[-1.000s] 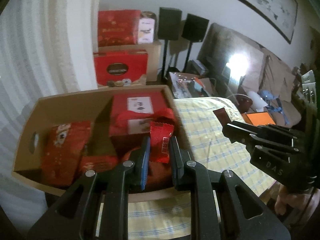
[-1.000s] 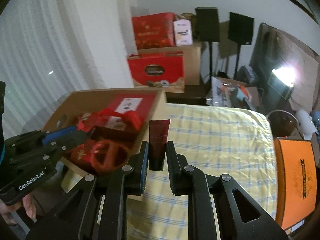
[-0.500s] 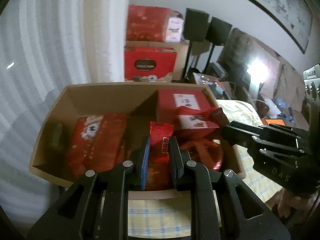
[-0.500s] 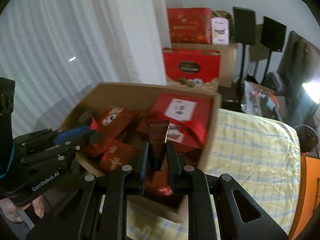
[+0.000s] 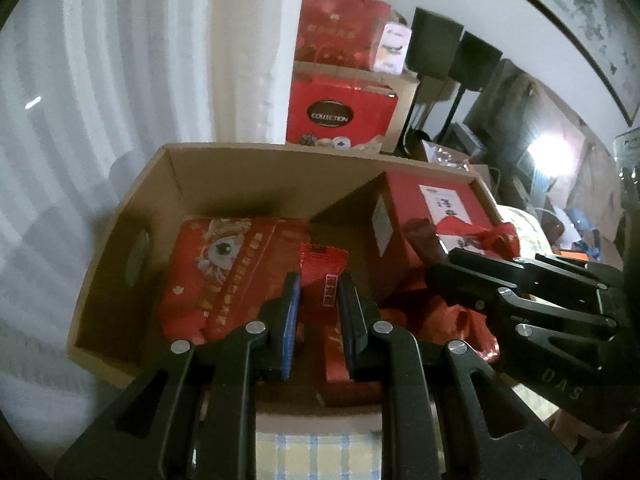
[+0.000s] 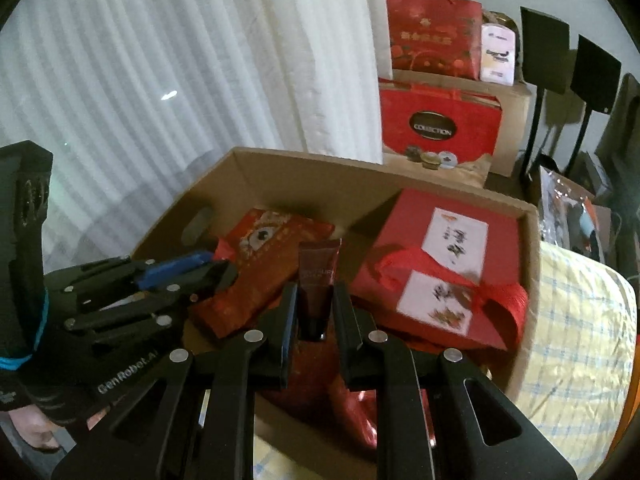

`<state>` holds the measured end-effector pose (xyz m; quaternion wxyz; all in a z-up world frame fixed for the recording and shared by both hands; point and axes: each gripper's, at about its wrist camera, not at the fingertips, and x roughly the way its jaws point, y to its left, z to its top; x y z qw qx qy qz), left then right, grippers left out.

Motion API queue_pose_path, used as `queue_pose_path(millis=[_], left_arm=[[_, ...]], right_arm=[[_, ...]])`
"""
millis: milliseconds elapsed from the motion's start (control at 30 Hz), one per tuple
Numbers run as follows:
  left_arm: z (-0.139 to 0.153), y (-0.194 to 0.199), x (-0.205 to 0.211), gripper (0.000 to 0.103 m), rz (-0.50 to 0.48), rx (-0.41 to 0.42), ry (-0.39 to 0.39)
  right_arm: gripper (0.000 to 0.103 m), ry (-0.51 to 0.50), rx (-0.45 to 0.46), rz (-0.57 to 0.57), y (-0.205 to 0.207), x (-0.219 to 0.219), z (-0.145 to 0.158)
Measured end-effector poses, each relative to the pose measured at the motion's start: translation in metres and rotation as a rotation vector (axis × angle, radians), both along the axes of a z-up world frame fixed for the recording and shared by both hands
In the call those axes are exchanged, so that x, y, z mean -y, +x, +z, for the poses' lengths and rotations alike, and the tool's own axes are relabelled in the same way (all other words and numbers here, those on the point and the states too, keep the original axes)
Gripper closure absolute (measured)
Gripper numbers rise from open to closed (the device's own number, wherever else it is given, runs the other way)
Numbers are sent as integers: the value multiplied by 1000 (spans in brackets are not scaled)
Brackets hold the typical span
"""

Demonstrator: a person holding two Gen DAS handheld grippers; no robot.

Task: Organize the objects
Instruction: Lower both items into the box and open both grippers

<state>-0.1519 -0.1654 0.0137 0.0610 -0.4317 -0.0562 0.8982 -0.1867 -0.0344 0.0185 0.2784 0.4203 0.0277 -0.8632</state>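
Observation:
My left gripper (image 5: pixel 319 304) is shut on a small red snack packet (image 5: pixel 322 276), held over the open cardboard box (image 5: pixel 256 156). My right gripper (image 6: pixel 315 312) is shut on a dark red cosmetic tube (image 6: pixel 318 280), also above the box (image 6: pixel 312 164). Inside lie a red packet with an eye pattern (image 5: pixel 216 264), a red gift box with white labels and a red ribbon (image 6: pixel 444 268), and more red wrappers. The right gripper (image 5: pixel 436 276) shows at the right of the left wrist view. The left gripper (image 6: pixel 216 266) shows at the left of the right wrist view.
The box stands at the end of a surface with a yellow checked cloth (image 6: pixel 576 344). White curtains (image 6: pixel 160 80) hang behind it. Stacked red gift boxes (image 6: pixel 440 124) on a carton and black speakers on stands (image 6: pixel 544 48) sit at the back.
Both grippers have moved left from over the checked cloth to above the box, slightly lower, each still holding its item. The box now fills both views.

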Motion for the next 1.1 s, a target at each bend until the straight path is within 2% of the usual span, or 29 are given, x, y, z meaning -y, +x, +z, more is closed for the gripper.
queue_pose_path(millis=[433, 667, 800, 1033, 1100], left_arm=[[-15, -35, -8, 86, -14, 34, 1], [-19, -43, -9, 85, -12, 49, 12], [-20, -44, -11, 73, -15, 54, 17], [-15, -40, -15, 68, -14, 46, 21], [-12, -37, -16, 68, -11, 40, 21]], right_arm=[[84, 4, 14, -28, -40, 8, -10], [83, -4, 12, -40, -44, 1, -10], [82, -21, -1, -54, -40, -8, -3], [73, -15, -44, -73, -28, -24, 14], [65, -12, -60, -81, -24, -28, 18]])
